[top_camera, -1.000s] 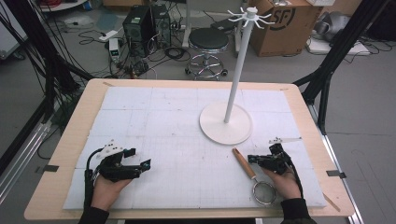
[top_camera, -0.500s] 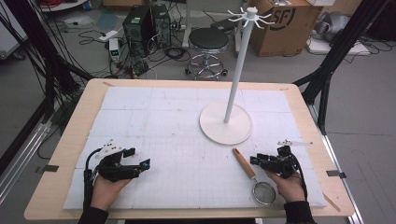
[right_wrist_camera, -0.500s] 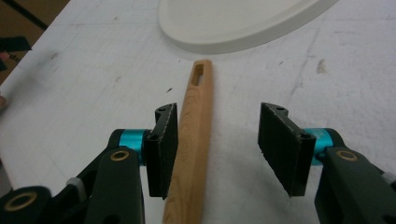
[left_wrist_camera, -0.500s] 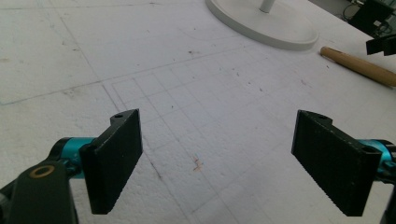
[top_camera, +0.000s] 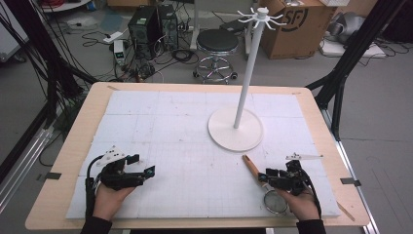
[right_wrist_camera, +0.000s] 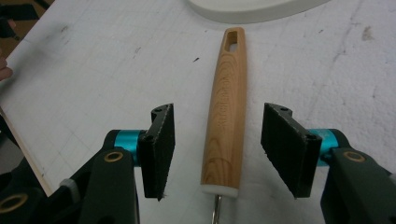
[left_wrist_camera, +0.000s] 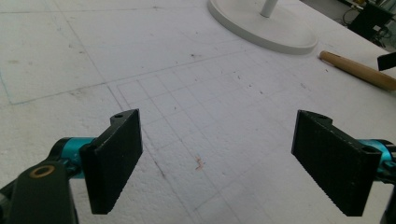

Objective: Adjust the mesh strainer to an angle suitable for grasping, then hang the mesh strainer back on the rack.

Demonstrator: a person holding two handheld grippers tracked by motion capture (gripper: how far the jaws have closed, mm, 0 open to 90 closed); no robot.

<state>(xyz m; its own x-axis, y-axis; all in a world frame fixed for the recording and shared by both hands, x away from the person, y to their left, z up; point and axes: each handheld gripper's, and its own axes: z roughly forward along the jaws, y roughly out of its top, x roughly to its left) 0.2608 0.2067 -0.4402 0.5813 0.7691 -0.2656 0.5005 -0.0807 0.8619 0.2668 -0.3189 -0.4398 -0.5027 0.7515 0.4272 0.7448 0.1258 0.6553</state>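
A small strainer lies on the white mat at the near right, with a wooden handle [top_camera: 252, 167] [right_wrist_camera: 224, 116] [left_wrist_camera: 355, 70] and a round mesh ring [top_camera: 276, 202]. My right gripper [top_camera: 265, 176] [right_wrist_camera: 219, 140] is open and low over the mat. Its jaws stand on either side of the handle's lower end without touching it. My left gripper [top_camera: 141, 165] [left_wrist_camera: 219, 154] rests open at the near left, with bare mat between its jaws. A white hook stand [top_camera: 241, 87] rises from a round base [top_camera: 235, 129] [left_wrist_camera: 261, 23] behind the handle.
The white gridded mat [top_camera: 170, 122] covers most of a wooden table [top_camera: 68, 146]. A stool [top_camera: 217, 44], computer cases [top_camera: 148, 24], a cardboard box [top_camera: 292, 22] and cables lie on the floor beyond the far edge.
My right gripper has shifted slightly toward the near edge and settled astride the wooden handle. The left gripper has stayed where it was.
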